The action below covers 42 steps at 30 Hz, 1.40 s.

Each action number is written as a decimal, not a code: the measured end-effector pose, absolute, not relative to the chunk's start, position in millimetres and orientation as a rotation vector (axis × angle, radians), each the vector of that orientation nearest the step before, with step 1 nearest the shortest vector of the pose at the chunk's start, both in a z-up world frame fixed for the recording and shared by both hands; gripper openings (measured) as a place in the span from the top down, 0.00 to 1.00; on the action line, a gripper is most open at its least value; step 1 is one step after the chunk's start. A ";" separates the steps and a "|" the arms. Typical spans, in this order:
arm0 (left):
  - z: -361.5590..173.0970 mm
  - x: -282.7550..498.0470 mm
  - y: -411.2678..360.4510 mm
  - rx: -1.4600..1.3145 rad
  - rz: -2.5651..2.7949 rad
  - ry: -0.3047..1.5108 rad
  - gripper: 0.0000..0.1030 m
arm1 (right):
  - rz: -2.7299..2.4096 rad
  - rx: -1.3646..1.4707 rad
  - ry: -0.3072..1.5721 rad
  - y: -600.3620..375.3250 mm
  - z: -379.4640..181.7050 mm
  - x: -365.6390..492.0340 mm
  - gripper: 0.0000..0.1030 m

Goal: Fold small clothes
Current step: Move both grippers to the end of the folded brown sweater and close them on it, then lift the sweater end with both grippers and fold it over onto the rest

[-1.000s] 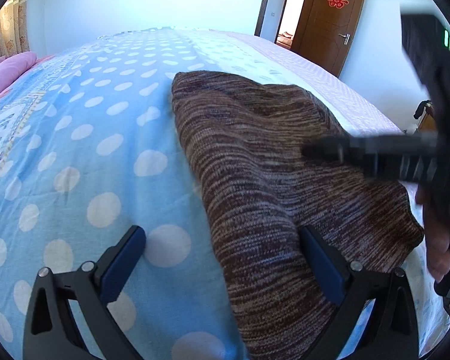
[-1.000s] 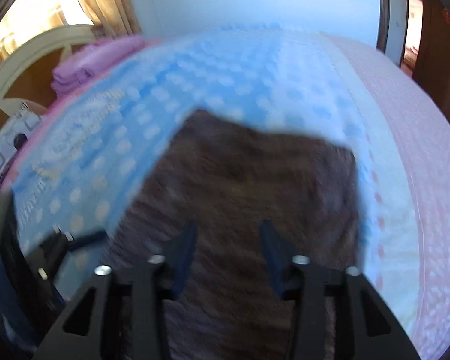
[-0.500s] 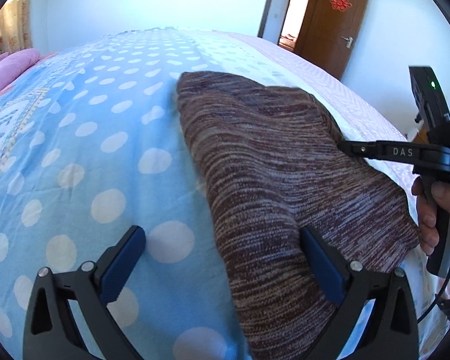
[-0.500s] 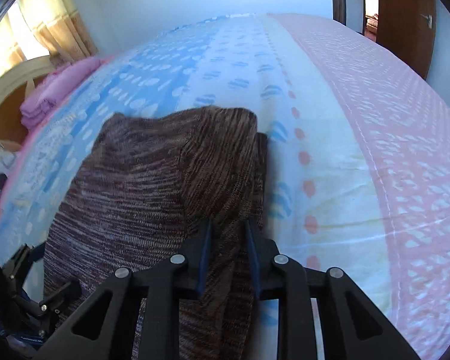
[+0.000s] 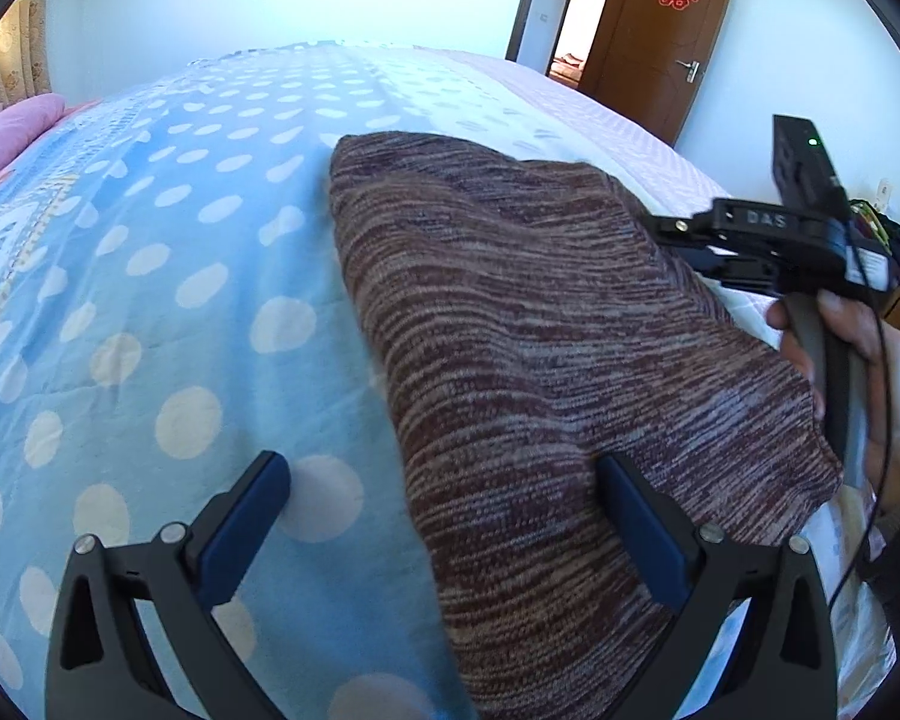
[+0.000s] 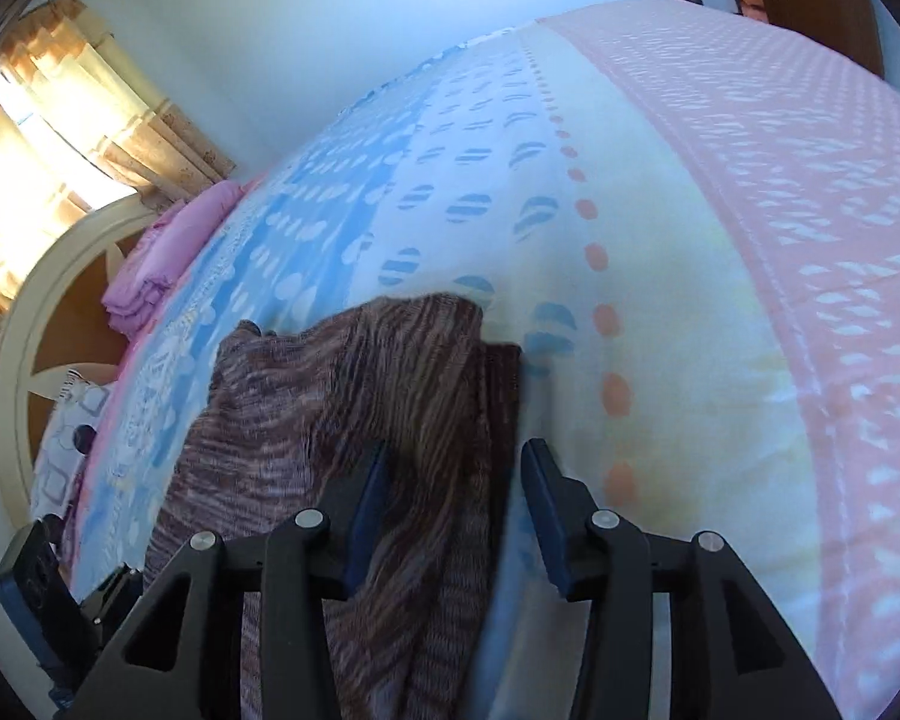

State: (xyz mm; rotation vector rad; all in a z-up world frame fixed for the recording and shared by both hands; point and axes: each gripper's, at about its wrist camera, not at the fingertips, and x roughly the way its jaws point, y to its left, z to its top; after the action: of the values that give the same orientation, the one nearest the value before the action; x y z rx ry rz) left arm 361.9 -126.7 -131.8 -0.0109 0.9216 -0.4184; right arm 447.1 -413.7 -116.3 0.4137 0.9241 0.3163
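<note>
A brown striped knit garment (image 5: 528, 324) lies folded on the blue polka-dot bedspread (image 5: 168, 276). My left gripper (image 5: 444, 516) is open wide, low over the garment's near left edge, one finger on the sheet side and one over the knit. My right gripper (image 6: 453, 501) is open, its jaws straddling the garment's right edge (image 6: 426, 396). In the left wrist view the right gripper (image 5: 678, 237) reaches to the garment's right edge, held by a hand.
Pink folded bedding (image 6: 168, 258) lies by a round headboard (image 6: 24, 336) and curtains. A pink strip of the sheet (image 6: 780, 210) runs along the right. A wooden door (image 5: 660, 30) stands open at the far wall.
My right gripper was shut on the garment's right edge half a second ago and has now opened, letting it go. The left gripper has stayed open and nearly still.
</note>
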 end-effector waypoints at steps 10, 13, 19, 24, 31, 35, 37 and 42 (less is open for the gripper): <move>-130.9 364.4 -133.1 -0.012 -0.479 0.909 0.05 | 0.418 0.482 0.903 -412.0 -126.2 470.6 0.61; -129.2 361.8 -135.8 -0.014 -0.506 0.899 0.15 | 0.454 0.466 0.899 -406.7 -127.1 470.3 0.72; -124.4 353.3 -143.5 0.016 -0.533 0.877 0.38 | 0.451 0.423 0.894 -400.1 -125.9 467.8 0.75; -116.8 344.5 -146.1 0.055 -0.515 0.850 0.57 | 0.414 0.403 0.883 -395.4 -119.5 460.9 0.77; -107.4 343.2 -150.0 0.110 -0.487 0.859 0.72 | 0.392 0.418 0.870 -394.6 -107.4 448.9 0.78; -100.4 339.8 -145.4 0.099 -0.486 0.859 0.74 | 0.410 0.428 0.846 -391.2 -91.4 438.6 0.78; -98.3 336.2 -142.2 0.097 -0.485 0.862 0.74 | 0.428 0.429 0.830 -386.3 -81.5 431.0 0.78; -93.5 323.4 -130.5 0.095 -0.480 0.860 0.75 | 0.446 0.413 0.823 -368.4 -70.0 415.2 0.78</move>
State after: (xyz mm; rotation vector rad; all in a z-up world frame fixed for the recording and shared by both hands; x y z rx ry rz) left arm 323.4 -130.5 -93.5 0.0945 0.8598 -0.4800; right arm 415.2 -368.4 -70.0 0.4127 0.8232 0.4456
